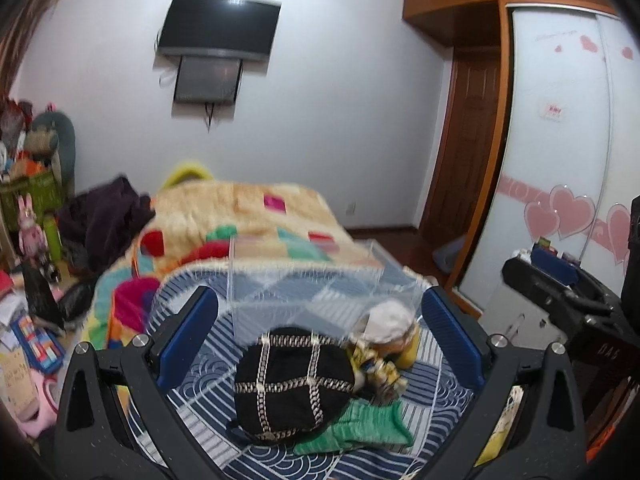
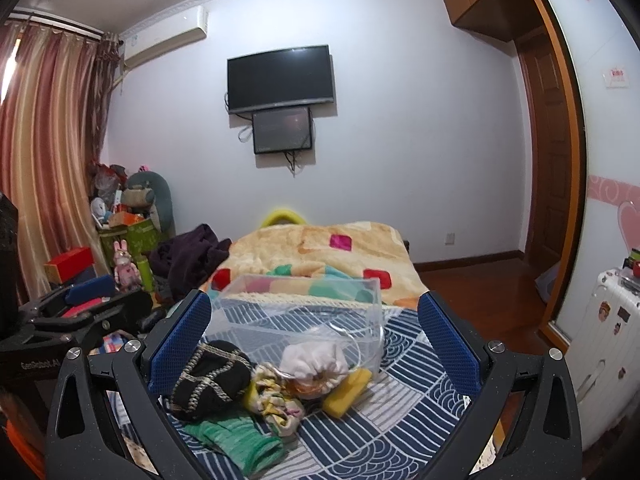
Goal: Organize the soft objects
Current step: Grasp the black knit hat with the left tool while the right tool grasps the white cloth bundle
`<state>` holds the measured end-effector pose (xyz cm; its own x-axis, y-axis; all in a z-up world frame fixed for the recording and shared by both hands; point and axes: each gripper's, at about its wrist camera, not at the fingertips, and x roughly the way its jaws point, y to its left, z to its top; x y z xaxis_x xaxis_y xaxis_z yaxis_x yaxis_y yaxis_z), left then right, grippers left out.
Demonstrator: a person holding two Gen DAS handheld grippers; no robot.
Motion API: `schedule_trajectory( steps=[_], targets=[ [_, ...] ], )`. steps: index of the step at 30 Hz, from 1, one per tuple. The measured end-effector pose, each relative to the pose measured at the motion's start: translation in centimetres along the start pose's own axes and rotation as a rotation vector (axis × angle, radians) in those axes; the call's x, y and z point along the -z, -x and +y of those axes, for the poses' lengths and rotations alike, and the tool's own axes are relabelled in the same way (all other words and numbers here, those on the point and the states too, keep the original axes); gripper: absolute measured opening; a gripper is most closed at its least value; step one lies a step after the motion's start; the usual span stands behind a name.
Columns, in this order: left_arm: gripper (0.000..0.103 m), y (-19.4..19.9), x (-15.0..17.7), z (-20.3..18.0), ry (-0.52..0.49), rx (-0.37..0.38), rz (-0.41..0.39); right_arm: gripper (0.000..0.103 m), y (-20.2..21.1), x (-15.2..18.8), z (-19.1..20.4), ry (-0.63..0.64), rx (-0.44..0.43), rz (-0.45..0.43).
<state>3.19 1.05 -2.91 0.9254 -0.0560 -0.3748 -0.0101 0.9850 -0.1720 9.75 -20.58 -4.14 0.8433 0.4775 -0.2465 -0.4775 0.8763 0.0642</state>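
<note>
A pile of soft things lies on the blue patterned bedspread [image 1: 432, 408]. A black cloth with gold bands [image 1: 294, 384] lies on a green cloth [image 1: 360, 426]; a yellow printed cloth [image 1: 380, 364], a white cloth [image 1: 390, 318] and a yellow sponge [image 1: 412, 346] sit to its right. A clear plastic box [image 1: 308, 276] stands just behind. My left gripper [image 1: 320, 320] is open above the pile and empty. In the right wrist view the black cloth [image 2: 212, 378], green cloth [image 2: 236, 440], printed cloth [image 2: 276, 396], white cloth [image 2: 314, 360], sponge [image 2: 348, 392] and box [image 2: 300, 312] show below my open, empty right gripper [image 2: 314, 328].
A beige blanket with coloured squares [image 2: 320, 252] covers the far half of the bed. A dark garment [image 2: 188, 256] lies at its left edge. Toys and boxes [image 2: 128, 216] crowd the left corner. A white suitcase [image 2: 608, 344] stands right. The other gripper [image 1: 560, 300] shows at right.
</note>
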Motion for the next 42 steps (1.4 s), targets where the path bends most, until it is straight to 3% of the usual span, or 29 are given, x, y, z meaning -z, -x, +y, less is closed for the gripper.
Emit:
schedule_trajectory(
  steps=[6,10,20,24,26,28,30,35,42],
  targets=[
    [0.103,-3.5,2.3,1.5,0.028,-0.037,0.107,0.103,-2.4,1.7,-1.2,-0.024,-0.001,0.09],
    [0.086,-5.5,3.5,2.6,0.033,-0.063,0.174,0.101,-4.1,3.0,-1.5,-0.032,-0.007,0.155],
    [0.074,-9.2,6.0,4.9,0.056,-0.085,0.27,0.084,-7.5,4.8,-2.2,-0.072,-0.059,0.278],
    [0.066,-9.6,6.3,5.1,0.06,-0.062,0.276,0.075,-9.0,5.4,-2.3,-0.083,-0.071,0.321],
    [0.052,-9.7,6.4,4.9,0.048,-0.06,0.28,0.063,-9.6,5.6,-2.3,-0.089,-0.089,0.344],
    [0.048,-9.9,6.6,4.6,0.028,-0.066,0.282,0.052,-10.2,5.9,-2.2,-0.09,-0.109,0.362],
    [0.042,-9.9,6.6,4.2,0.011,-0.075,0.274,0.048,-10.2,6.1,-2.1,-0.083,-0.109,0.365],
    [0.021,-9.2,6.2,4.0,0.003,-0.086,0.258,0.029,-9.8,5.9,-2.3,-0.074,-0.109,0.357],
    [0.018,-7.0,4.7,3.5,-0.002,-0.059,0.195,0.025,-8.1,5.0,-2.5,-0.078,-0.119,0.306]
  ],
)
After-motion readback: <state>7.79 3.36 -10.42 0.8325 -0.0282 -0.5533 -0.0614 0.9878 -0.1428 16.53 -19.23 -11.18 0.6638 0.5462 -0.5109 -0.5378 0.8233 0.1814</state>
